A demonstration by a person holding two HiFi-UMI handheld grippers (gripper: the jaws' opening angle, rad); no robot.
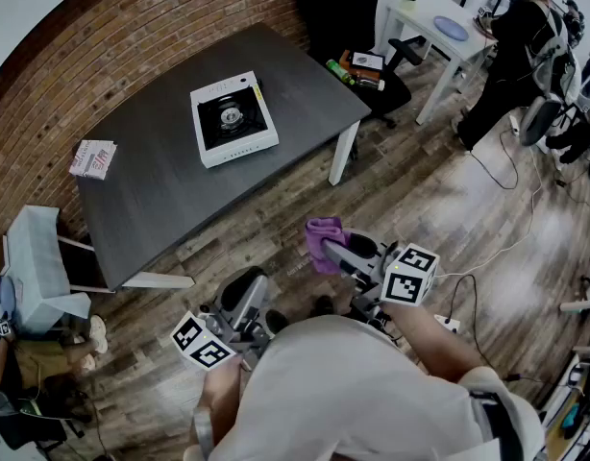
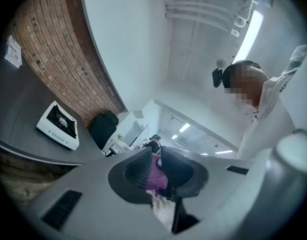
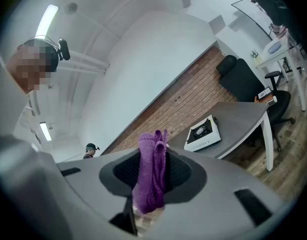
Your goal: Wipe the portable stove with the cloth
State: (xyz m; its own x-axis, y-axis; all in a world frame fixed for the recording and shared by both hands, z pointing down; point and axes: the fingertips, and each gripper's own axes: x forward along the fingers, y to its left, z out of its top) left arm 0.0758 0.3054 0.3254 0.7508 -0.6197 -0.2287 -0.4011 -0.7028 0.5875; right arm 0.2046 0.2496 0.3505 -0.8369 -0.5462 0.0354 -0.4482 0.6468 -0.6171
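1. Portable stove (image 1: 233,118): white with a black burner top. I see it lying flat on the dark tabletop (image 1: 160,200), towards the far side near the brick wall (image 1: 132,36).
2. Cloth (image 1: 323,239): purple and bunched, well apart from the stove. It is out over the wood floor (image 1: 430,200), short of the tabletop's near edge.
3. My right gripper (image 1: 345,251) has the cloth. In the right gripper view its fingers (image 3: 124,171) are clenched on it. The fabric stands up in a fold above the pads and hangs a little below them.
4. My left gripper (image 1: 249,294) is low beside the right one, also over the floor. In the left gripper view its fingers (image 2: 136,170) stand a narrow gap apart and grasp nothing. The purple I see through that gap is the cloth in the other gripper, beyond them.
5. Both grippers are clear of the stove and the tabletop. From the right gripper view the stove sits off to the right of the fingers, in the distance.
6. At the tabletop's left end lies a small red-and-white packet (image 1: 93,158), well apart from the stove.
7. Past the tabletop's far right corner stands a black office chair (image 1: 338,8). Further right is a white side table (image 1: 439,27), and a person in dark clothes (image 1: 511,56) stands just beside it.
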